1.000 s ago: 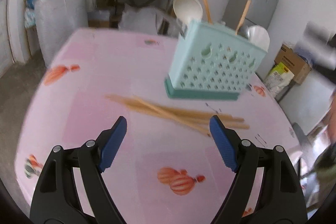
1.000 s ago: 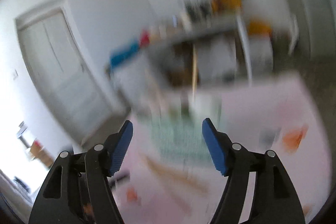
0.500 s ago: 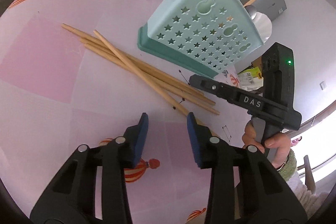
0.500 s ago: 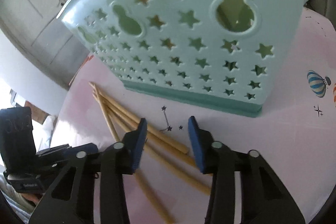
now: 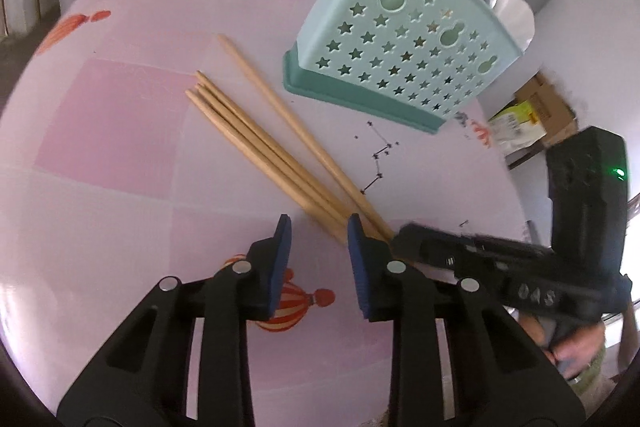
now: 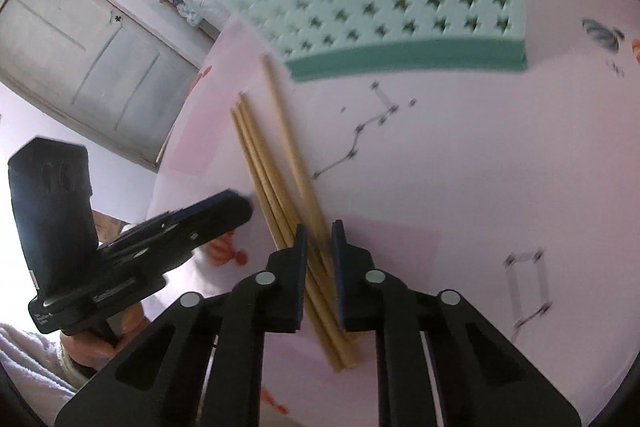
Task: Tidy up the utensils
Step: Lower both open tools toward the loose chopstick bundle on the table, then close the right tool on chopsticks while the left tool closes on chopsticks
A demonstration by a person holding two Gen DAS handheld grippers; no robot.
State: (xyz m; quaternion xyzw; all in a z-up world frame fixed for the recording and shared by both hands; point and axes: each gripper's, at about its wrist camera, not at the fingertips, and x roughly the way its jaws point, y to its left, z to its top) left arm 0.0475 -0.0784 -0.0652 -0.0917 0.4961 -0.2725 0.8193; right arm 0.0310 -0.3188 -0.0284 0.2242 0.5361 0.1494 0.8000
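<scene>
Step in hand: we judge this the pick-up stage, both tools low over the wooden chopsticks on the pink table.
Chopsticks: a loose bundle lying flat just in front of the teal star-holed caddy, one stick splayed off toward its base.
Right gripper: our fingers are narrowed around the near ends of the sticks; we cannot tell whether they pinch yet.
Left gripper: our fingers stand apart, empty, beside the bundle's near end.
Caddy: upright, already holding spoons and sticks.
Next move: we think a firm squeeze, then a lift and tilt toward the caddy's open top.
</scene>
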